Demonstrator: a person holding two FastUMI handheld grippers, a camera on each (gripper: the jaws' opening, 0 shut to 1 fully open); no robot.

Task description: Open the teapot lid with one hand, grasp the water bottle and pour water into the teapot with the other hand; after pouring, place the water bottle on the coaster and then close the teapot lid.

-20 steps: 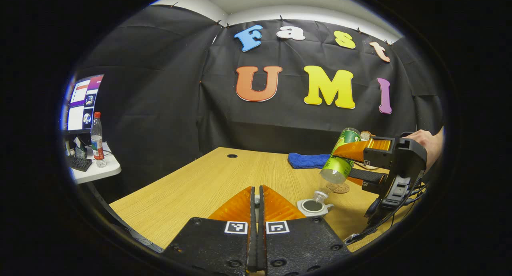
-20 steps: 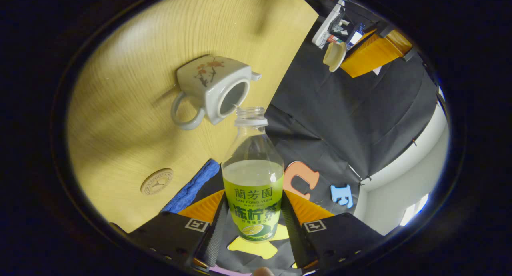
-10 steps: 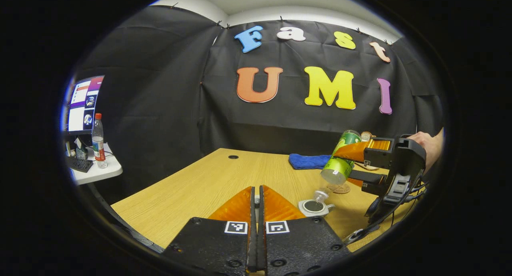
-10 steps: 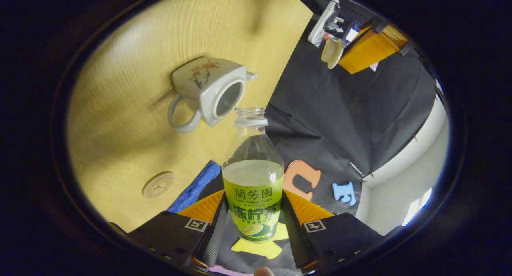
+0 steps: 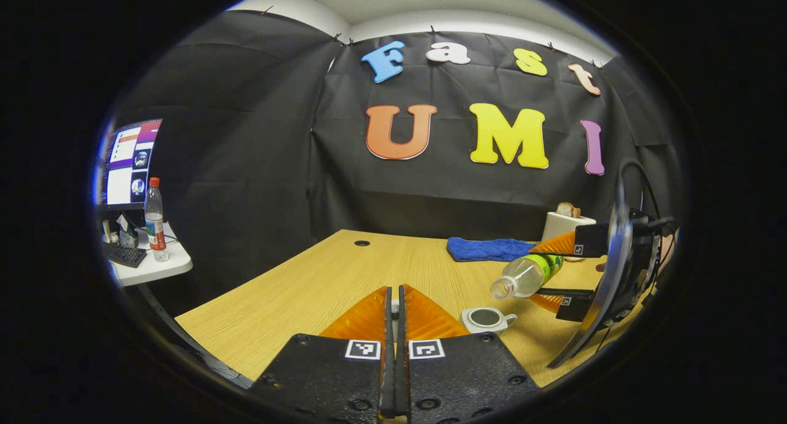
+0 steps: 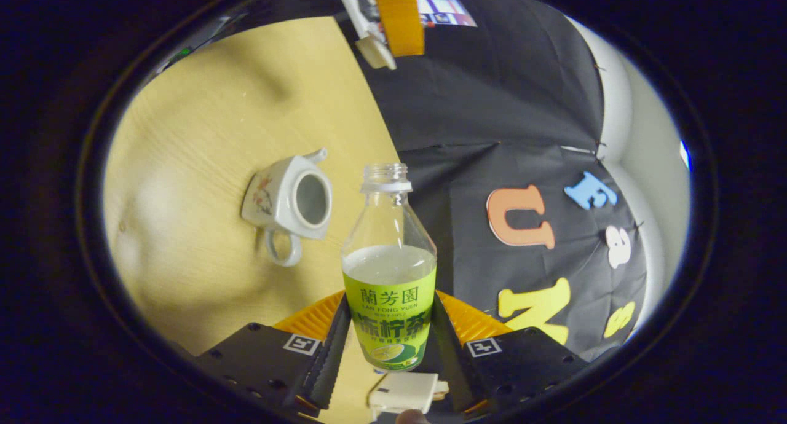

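Clear plastic and a green label mark the water bottle (image 6: 389, 270), clenched between the fingers of our right gripper (image 6: 390, 344). Half a second ago its neck dipped over the open teapot (image 6: 289, 200); now it has swung back to nearly level and sits just off the pot's mouth, about half full. We judge the pour finished, so the bottle goes to the coaster next, which we cannot find right now.

Our left gripper (image 5: 394, 313) has its fingers pressed together near the bench (image 5: 320, 282)'s front edge; seen from the right gripper, they pinch the pale lid (image 6: 375, 50), held well clear of the pot.

Counting: one teapot mid-bench, one lid, one task bottle, one blue cloth (image 5: 489, 249) and a white toaster (image 5: 562, 226) toward the far edge, plus a second, red-capped bottle (image 5: 155, 218) on the side table (image 5: 154, 267).
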